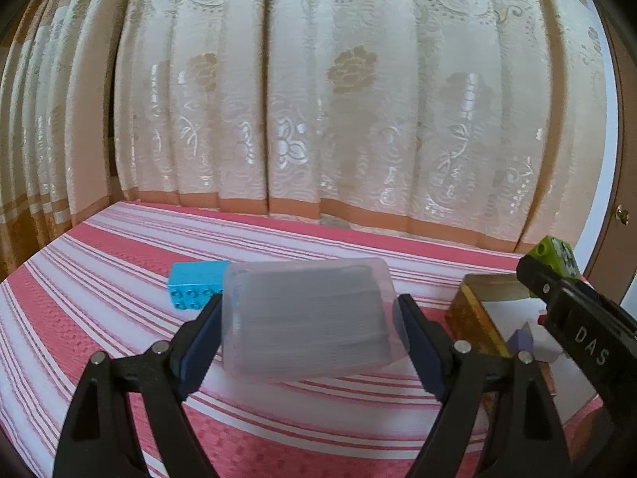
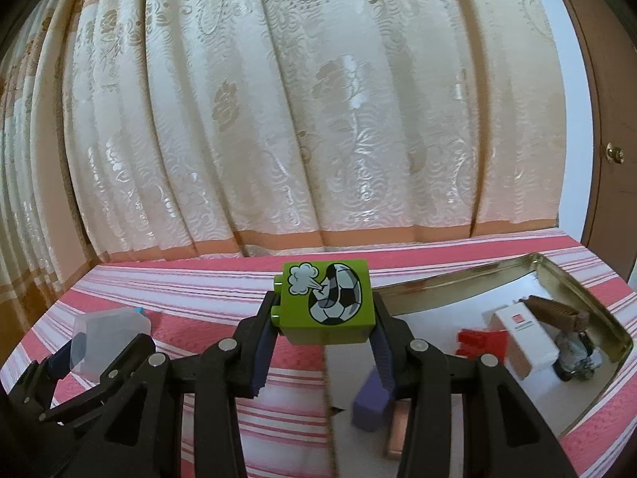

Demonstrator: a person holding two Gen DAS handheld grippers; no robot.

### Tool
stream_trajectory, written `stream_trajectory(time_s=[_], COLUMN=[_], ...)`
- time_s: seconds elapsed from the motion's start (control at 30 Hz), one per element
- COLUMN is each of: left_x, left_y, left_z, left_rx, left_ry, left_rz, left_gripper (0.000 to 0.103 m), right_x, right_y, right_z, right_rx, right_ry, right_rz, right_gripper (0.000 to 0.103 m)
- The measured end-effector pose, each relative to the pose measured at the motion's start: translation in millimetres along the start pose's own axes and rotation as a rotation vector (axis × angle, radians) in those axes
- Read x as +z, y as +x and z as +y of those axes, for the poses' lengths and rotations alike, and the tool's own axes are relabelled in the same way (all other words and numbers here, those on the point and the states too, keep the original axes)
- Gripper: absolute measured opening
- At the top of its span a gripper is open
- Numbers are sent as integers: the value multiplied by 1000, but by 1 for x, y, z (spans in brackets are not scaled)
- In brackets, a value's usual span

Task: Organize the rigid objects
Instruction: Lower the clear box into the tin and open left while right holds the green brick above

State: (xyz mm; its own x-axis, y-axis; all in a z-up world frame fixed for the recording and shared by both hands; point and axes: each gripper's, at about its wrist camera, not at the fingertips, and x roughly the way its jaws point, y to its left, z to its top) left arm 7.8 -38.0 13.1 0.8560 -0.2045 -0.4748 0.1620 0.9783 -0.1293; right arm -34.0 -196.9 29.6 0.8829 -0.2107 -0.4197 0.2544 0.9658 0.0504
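Carry step: left tongs (image 1: pixel 308 334) grip clear box (image 1: pixel 308 318); right tongs (image 2: pixel 324 330) grip green brick (image 2: pixel 328 302); next, likely lower into tin tray (image 2: pixel 589 302).

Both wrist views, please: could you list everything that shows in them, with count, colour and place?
clear plastic box: one, translucent, between the left jaws, above the cloth
green brick: one, lime with a football picture, between the right jaws
blue brick: one, on the cloth behind the clear box
metal tin: one, gold, open, at right on the cloth
red piece: one, inside the tin
white box: one, inside the tin
purple block: one, at the tin's near end
striped cloth: one, pink and white
curtain: one, cream, behind
left hand-held gripper: one, black
right hand-held gripper: one, black
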Motion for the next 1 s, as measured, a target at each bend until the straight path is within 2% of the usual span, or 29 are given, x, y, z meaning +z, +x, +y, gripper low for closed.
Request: stream_trajectory(time_s=[0.2,0.53,0.83,1.0], left_x=[0,2,5,3], left_y=[-5,-12,-8,-7], left_z=[-18,-55,-86,-104], left_rx=[-43,-111,-161,-210], left_ry=[-6,42,83,110], left_rz=[1,-16,-19,-12], left_gripper=[84,84,84,84], right_x=[5,18,25,28], right_y=[-7,-20,-21,-22], right_z=[-30,-96,-153,-173], right_rx=[-33,-86,-138,-134], right_ry=[16,72,144,149], right_rz=[-26,-67,-65,-72], right_gripper=[46,46,46,46])
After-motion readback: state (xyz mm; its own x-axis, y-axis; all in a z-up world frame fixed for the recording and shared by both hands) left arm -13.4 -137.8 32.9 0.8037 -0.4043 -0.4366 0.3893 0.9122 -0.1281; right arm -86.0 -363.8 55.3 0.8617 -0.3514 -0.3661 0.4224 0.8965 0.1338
